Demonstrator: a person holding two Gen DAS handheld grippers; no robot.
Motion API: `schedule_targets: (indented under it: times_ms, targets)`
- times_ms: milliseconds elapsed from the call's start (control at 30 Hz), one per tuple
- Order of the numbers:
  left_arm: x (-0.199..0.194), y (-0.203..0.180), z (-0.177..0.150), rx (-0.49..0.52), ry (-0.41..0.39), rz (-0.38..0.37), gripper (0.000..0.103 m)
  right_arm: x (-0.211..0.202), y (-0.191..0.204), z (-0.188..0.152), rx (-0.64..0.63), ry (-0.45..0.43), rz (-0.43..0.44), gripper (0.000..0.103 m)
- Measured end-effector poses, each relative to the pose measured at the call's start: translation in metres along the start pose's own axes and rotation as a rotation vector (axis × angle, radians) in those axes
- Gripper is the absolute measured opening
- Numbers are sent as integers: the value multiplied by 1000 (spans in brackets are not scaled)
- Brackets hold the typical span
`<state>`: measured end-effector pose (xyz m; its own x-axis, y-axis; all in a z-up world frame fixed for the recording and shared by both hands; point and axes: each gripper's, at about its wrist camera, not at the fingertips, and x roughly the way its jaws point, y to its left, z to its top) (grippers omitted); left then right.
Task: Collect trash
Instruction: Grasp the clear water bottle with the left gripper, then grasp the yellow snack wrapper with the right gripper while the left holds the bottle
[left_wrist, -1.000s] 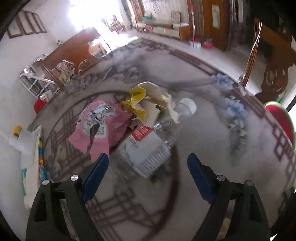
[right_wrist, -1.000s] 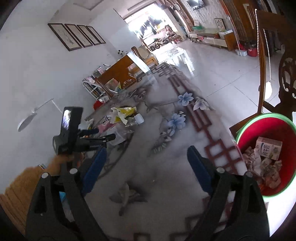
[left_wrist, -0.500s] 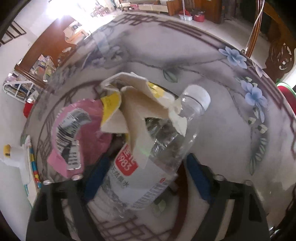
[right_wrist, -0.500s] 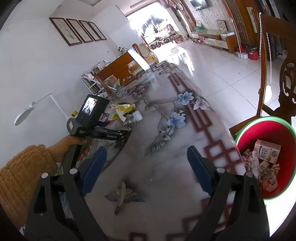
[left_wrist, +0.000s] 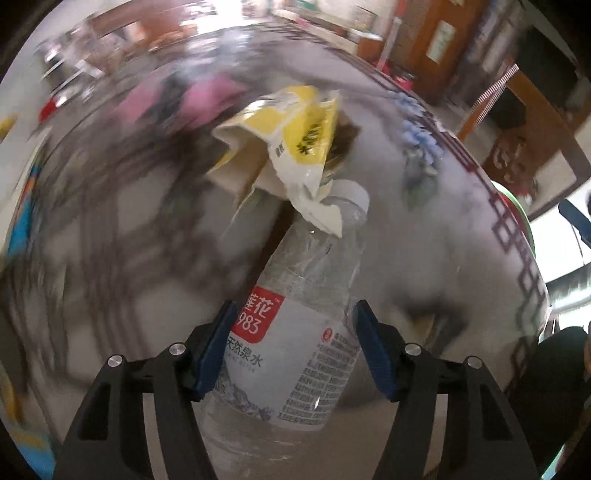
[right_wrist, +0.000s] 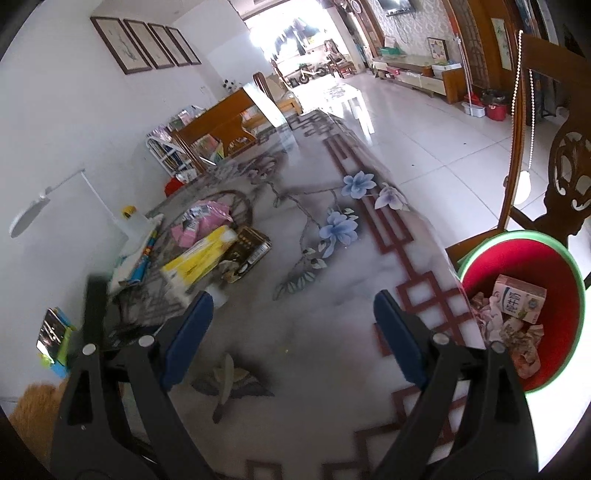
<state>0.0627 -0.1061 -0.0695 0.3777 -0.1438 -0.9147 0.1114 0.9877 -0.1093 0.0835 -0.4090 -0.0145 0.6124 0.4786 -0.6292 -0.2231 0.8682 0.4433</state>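
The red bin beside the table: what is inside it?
Inside the red bin lie a pink carton and crumpled wrappers. The bottom under them is covered and cannot be seen.

On the plastic bottle (left_wrist: 295, 332), "1983" is printed in white on the label's red patch (left_wrist: 260, 317). Below it, "天然泉水" is written.

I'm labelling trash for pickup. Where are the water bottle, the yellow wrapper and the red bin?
water bottle (left_wrist: 291, 354): left wrist view, on its label.
yellow wrapper (left_wrist: 295, 122): left wrist view, on its yellow face.
red bin (right_wrist: 532, 254): right wrist view, on its inner wall.
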Motion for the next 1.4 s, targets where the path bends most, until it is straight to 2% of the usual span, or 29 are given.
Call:
schedule_targets:
  times_ms: [100, 233, 333, 500, 600, 700, 800, 900, 1000, 1133, 1400]
  targets:
    - [-10, 16, -23, -74, -47, 0, 61, 5, 3, -1, -16, 22, -31, 89]
    - [-19, 39, -55, -228, -90, -130, 61, 18, 9, -2, -29, 68, -87, 89]
    - [-22, 48, -57, -274, -116, -158, 60, 32, 17, -3, -44, 95, -87, 89]
    - [-31, 68, -54, -360, -186, -193, 61, 73, 32, -5, 56, 212, -10, 89]
    - [-33, 75, -50, -413, -205, -210, 61, 103, 61, 6, 121, 254, 70, 89]
    - [-50, 90, -54, -473, -284, -182, 61, 131, 96, 21, 179, 286, 160, 89]
    - [-71, 103, -58, -520, -373, -132, 61, 159, 129, 31, 188, 324, 179, 89]
    - [-85, 119, -64, -583, -424, -72, 61, 184, 156, 33, 150, 361, 142, 89]
    - [-85, 130, -69, -642, -430, -99, 61, 209, 173, 32, 133, 400, 98, 89]
    - [-85, 132, -69, -665, -435, -111, 61, 233, 177, 27, 138, 417, -1, 89]
    - [-83, 137, -70, -691, -444, -125, 61, 258, 180, 16, 96, 450, -66, 89]
